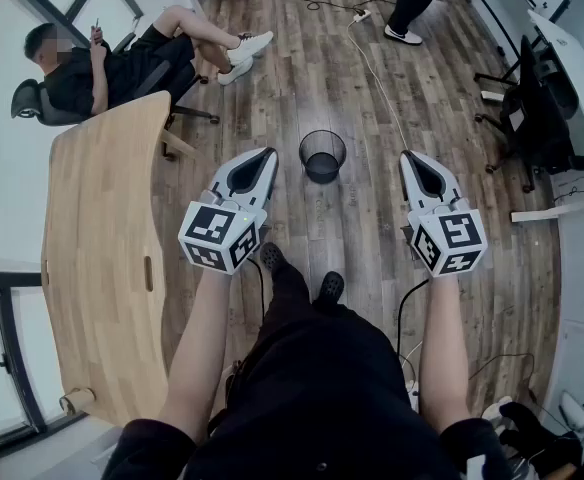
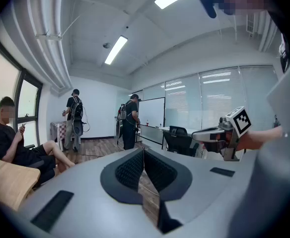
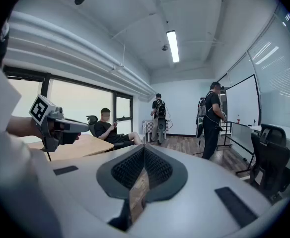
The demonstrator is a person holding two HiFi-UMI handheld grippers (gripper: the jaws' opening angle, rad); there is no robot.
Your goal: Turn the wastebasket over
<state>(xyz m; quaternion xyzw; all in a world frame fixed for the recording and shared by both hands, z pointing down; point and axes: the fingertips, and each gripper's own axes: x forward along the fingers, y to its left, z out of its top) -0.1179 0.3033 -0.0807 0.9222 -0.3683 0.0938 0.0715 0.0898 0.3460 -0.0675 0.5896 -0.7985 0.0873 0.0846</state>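
The left gripper and the right gripper are held side by side, each with its jaws pressed together and nothing between them. The black mesh wastebasket stands upright on the wooden floor, mouth up, ahead of both grippers and between their tips, touching neither. A wooden table lies to the left of the left gripper, and a seated person is beyond it.
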